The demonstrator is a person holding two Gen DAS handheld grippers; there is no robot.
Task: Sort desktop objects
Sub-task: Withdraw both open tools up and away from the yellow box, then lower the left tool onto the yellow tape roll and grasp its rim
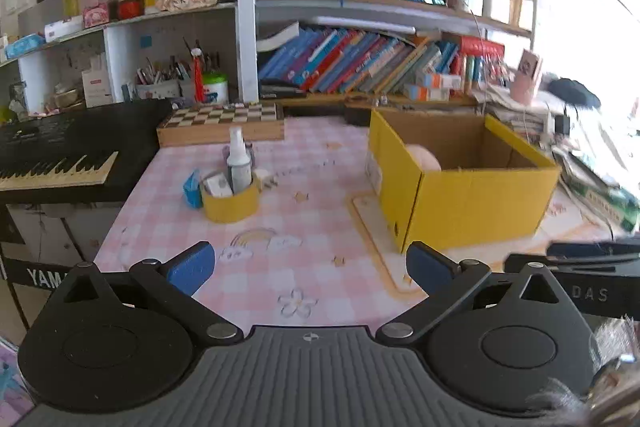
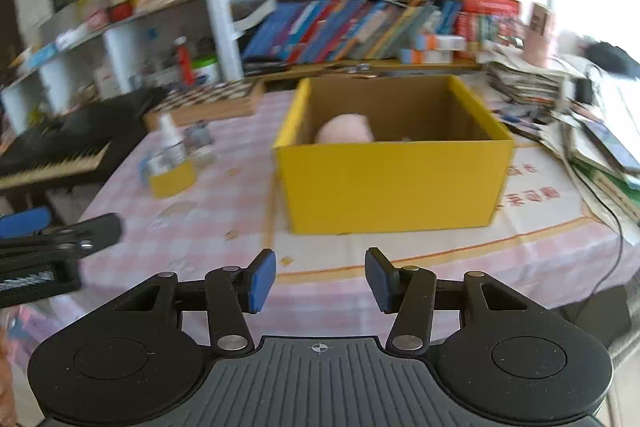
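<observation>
Both grippers are hanging over the near edge of the pink checked tablecloth [image 1: 280, 267] with nothing between their pads, so this looks like the gap between one placement and the next pick. The left gripper [image 1: 310, 265] is standing with its jaws spread wide and empty; the right gripper [image 2: 320, 281] is holding its jaws partly apart, also empty. The yellow cardboard box [image 2: 394, 179] is sitting open-topped ahead of the right gripper, with a pale pink rounded object [image 2: 346, 129] already lying inside it. To the left, a small yellow round holder [image 1: 231, 201] is carrying a white spray bottle [image 1: 239, 163], with a small blue packet [image 1: 193, 189] just beside it. The next move probably calls for reaching toward that cluster and closing on one loose item.
</observation>
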